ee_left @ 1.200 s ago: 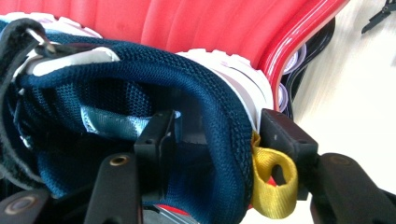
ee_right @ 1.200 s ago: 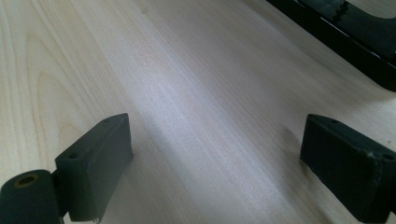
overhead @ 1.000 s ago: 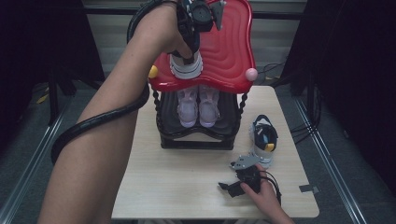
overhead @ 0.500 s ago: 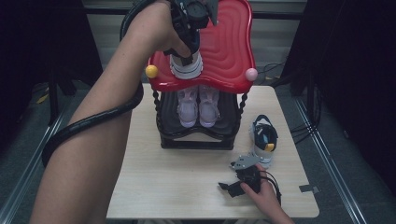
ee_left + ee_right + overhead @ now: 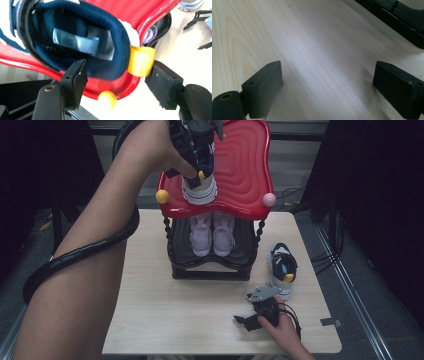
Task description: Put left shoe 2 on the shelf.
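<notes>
Your left arm stretches up and forward from the bottom left of the high view, the black cable draped around the forearm, and your left gripper (image 5: 197,157) sits at the heel of a navy and white shoe (image 5: 200,187) on the red top shelf (image 5: 245,165) of the shoe rack (image 5: 210,265). In the left gripper view the jaws stand parted around the shoe's heel opening: one jaw is below the navy collar, the other touches the yellow heel loop (image 5: 140,60), but you cannot tell whether they are pinching it. The shoe stands near the front left edge of the shelf, just behind the yellow knob (image 5: 162,196); a pink knob (image 5: 269,199) marks the other front corner.

Your right hand (image 5: 282,327) rests low on the wooden table (image 5: 150,310) near its front right, holding the right gripper (image 5: 247,320), whose jaws are spread wide over bare wood in the right gripper view, gripping nothing.

A grey-blue tab shows inside the shoe in the left gripper view (any writing on it is too blurred to read).

The high view adds what the gripper views lack: a pale pink pair of shoes (image 5: 212,232) on the lower black shelf, and a second navy shoe (image 5: 282,267) standing on the table right of the rack, just beyond your right hand
</notes>
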`<state>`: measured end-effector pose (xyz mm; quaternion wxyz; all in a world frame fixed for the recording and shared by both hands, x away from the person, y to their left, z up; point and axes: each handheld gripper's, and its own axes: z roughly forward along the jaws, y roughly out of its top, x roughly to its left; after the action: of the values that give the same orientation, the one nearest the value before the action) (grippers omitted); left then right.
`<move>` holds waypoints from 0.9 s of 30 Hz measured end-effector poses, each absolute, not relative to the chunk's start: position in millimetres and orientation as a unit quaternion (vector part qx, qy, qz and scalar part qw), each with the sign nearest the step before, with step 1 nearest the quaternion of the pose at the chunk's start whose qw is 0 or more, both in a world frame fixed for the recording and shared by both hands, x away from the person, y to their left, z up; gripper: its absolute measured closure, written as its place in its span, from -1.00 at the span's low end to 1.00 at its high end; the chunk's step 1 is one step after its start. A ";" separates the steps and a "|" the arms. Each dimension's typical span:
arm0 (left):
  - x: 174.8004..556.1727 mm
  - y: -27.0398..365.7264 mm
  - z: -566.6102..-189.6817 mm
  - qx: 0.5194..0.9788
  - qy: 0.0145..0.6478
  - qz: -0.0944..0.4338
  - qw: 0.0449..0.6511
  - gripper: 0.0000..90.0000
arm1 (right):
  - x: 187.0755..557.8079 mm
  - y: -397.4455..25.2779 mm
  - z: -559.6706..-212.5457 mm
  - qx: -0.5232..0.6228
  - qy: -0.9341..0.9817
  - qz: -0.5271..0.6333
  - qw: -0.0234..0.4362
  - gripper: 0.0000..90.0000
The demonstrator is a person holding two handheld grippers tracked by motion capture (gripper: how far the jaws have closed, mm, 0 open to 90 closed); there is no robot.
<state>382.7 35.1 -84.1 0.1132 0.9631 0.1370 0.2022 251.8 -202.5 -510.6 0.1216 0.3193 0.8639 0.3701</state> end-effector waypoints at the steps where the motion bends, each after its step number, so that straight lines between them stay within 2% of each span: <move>1: 381.7 37.3 -83.6 0.962 0.141 0.202 0.118 -0.25 | 251.9 -202.5 -510.6 0.319 0.864 0.370 0.122 -0.81; 12: 377.6 61.5 -85.4 0.959 0.188 0.163 0.133 -0.27 | 252.0 -202.5 -510.6 0.319 0.864 0.370 0.122 -0.81; 27: 375.1 96.8 -105.8 0.955 0.233 0.127 0.136 -0.49 | 252.0 -202.4 -510.6 0.319 0.864 0.370 0.122 -0.81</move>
<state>375.1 96.8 -105.8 0.1356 0.9546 0.2328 0.1270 252.0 -202.4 -510.6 0.1219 0.3188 0.8639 0.3703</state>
